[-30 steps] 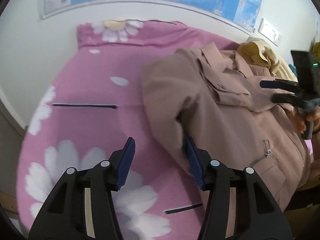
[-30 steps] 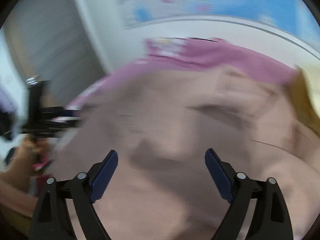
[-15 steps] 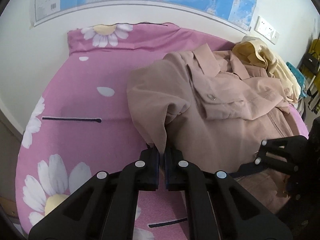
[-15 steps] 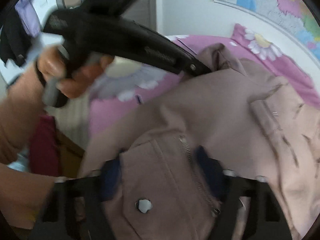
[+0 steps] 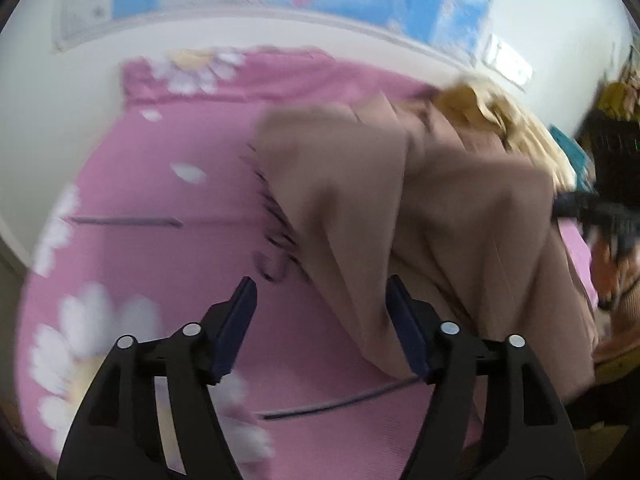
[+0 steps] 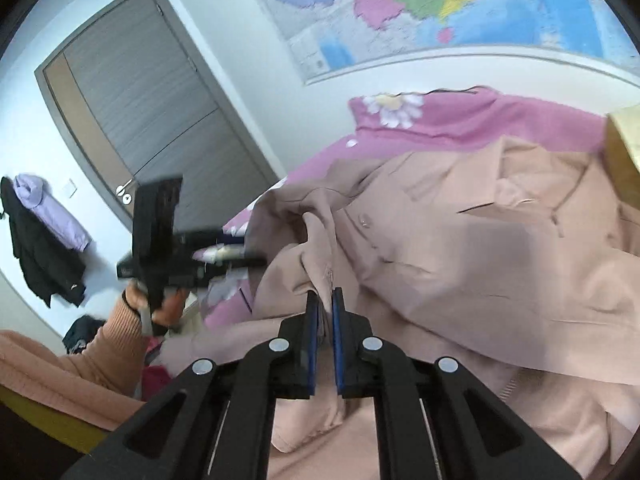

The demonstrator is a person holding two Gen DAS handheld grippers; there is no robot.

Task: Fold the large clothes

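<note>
Jaws of the right gripper [image 6: 325, 300] pinch a soft fold of the tan jacket [image 6: 460, 248], which lies rumpled on the pink daisy-print bed [image 5: 168, 208]. The left gripper [image 5: 320, 316] is opening, jaws empty beside the jacket's hem. Only the right view shows a grey door [image 6: 152, 120].

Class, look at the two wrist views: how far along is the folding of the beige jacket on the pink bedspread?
Done: little; the beige jacket lies rumpled on the pink bedspread, collar and sleeve still bunched. In hand: the right gripper is clamped on a fold of it, while the left gripper is opening with only bedspread between its pads. Left: flattening, sleeves in, body folded, then the yellow garment behind.
</note>
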